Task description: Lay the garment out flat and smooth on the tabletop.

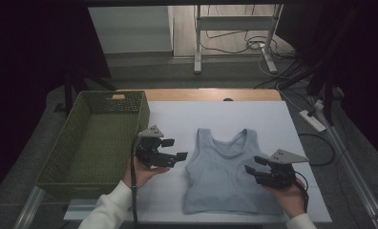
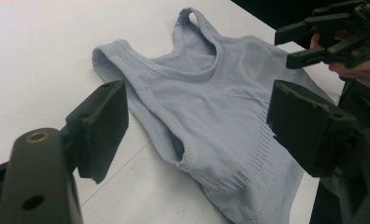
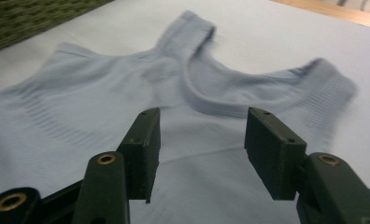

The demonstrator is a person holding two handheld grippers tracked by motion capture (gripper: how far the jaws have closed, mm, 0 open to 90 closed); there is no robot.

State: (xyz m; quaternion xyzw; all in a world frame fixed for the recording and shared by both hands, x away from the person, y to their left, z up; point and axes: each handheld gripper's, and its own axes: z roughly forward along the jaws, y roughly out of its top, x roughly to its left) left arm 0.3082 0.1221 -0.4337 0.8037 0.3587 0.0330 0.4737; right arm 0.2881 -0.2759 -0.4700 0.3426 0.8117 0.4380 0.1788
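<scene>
Both grippers released: left gripper beside the flat pale-blue knit tank top, right gripper over it. Risk: pinching 1 layer only on white tabletop, bunching the fabric.

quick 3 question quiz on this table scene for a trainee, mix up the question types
1. True or false: the grey tank top lies flat on the white table, straps pointing away from the person.
2. Multiple choice: the green woven basket stands (A) at the table's left, beside the left gripper; (B) on top of the garment; (C) at the table's right.
3. Short answer: how do the right gripper's jaws stand, and is any cloth between them?

Key
1. True.
2. A.
3. Open, with nothing between them; they hang over the top's right side.
</scene>
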